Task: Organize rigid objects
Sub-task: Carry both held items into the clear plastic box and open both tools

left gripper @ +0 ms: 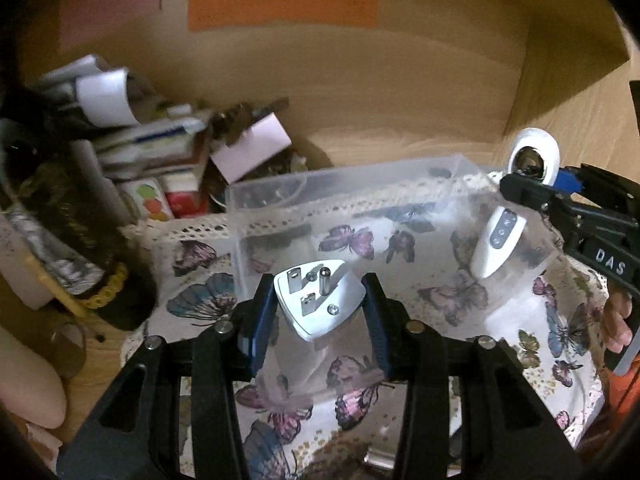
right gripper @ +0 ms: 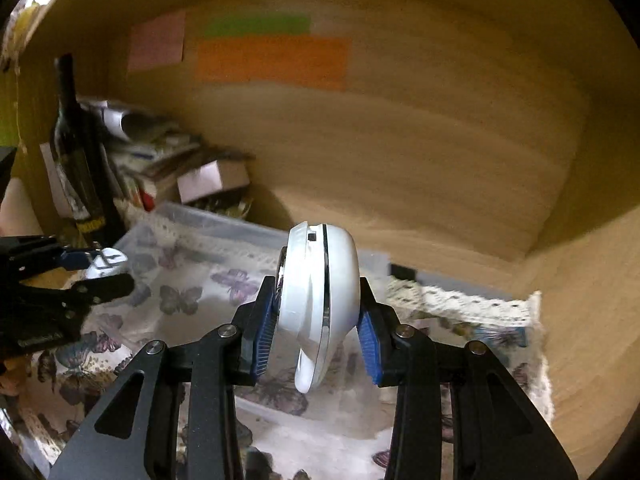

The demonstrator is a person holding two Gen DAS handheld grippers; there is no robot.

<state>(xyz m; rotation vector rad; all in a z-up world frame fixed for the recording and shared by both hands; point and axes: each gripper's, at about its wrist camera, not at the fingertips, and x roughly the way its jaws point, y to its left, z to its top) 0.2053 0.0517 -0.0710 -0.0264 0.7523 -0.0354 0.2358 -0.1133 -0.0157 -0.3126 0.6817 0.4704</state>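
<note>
Left gripper (left gripper: 320,300) is clamped on a white three-pin plug adapter (left gripper: 318,298), prongs up, held at the near wall of the clear plastic storage box (left gripper: 280,188) on the butterfly-print cloth (left gripper: 560,344). Right gripper (right gripper: 318,312) squeezes a white rounded device (right gripper: 320,296) edge-on, over the box's right end. Inside leans a white handheld remote with dark buttons (left gripper: 496,240).

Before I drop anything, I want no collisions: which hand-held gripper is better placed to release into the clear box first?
Left, probably. The left hand-held gripper holds the white plug over the clear box; the right hand-held gripper, gripping the round white device, hangs at its corner.
</note>
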